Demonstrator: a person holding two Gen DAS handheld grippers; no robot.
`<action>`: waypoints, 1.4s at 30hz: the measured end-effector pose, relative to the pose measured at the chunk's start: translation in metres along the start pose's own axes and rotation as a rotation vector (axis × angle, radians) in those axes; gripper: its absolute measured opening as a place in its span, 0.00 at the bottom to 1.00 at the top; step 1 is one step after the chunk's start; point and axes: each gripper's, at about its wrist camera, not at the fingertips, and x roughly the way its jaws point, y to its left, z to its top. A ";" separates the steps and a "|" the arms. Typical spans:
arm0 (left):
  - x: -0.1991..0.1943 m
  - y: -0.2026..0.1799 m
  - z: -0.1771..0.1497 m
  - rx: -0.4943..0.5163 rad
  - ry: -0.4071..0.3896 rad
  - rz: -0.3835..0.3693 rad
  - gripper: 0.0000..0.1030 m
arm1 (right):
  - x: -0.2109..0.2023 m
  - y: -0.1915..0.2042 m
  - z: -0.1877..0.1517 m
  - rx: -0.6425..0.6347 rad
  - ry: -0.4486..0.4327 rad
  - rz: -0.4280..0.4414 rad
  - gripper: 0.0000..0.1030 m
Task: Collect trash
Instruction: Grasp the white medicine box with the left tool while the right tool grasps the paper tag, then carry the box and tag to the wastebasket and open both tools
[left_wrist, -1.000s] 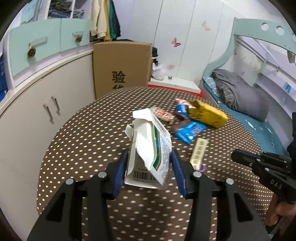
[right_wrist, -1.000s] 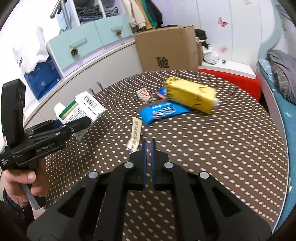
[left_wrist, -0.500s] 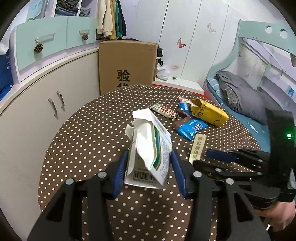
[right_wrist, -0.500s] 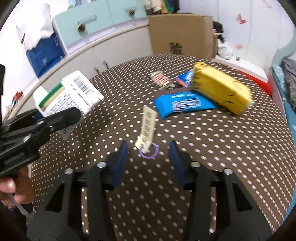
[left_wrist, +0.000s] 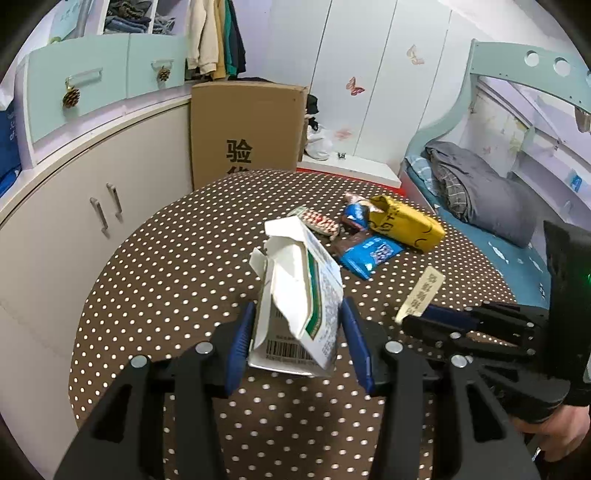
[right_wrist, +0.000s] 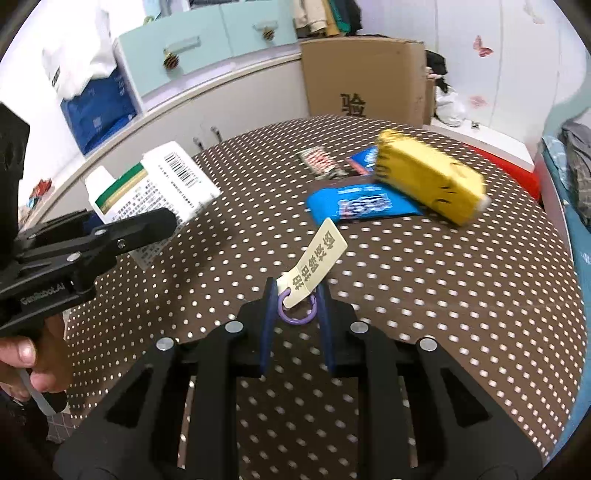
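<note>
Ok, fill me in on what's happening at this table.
A person is clearing trash off the polka-dot table with a handheld gripper in each hand. The left gripper is clamped on a torn white carton, held up off the table. The right gripper is closing around a cream tag with a purple ring; the fingers straddle the ring end. A blue wrapper, a yellow pack and a striped wrapper lie farther back, not yet collected.

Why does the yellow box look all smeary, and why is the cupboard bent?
Right wrist view: the yellow box and nearby table dots are smeared by motion blur, while the tag looks sharper. Left wrist view: mostly crisp; the fisheye lens bends the cupboard edge and darkens the corners.
</note>
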 end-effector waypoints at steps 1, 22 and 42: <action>-0.001 -0.004 0.001 0.007 -0.003 -0.005 0.45 | -0.009 -0.005 -0.001 0.010 -0.016 -0.008 0.21; 0.004 -0.203 0.045 0.276 -0.050 -0.260 0.45 | -0.204 -0.199 -0.055 0.392 -0.340 -0.160 0.21; 0.113 -0.392 0.012 0.508 0.173 -0.405 0.45 | -0.072 -0.405 -0.241 1.069 -0.037 -0.169 0.52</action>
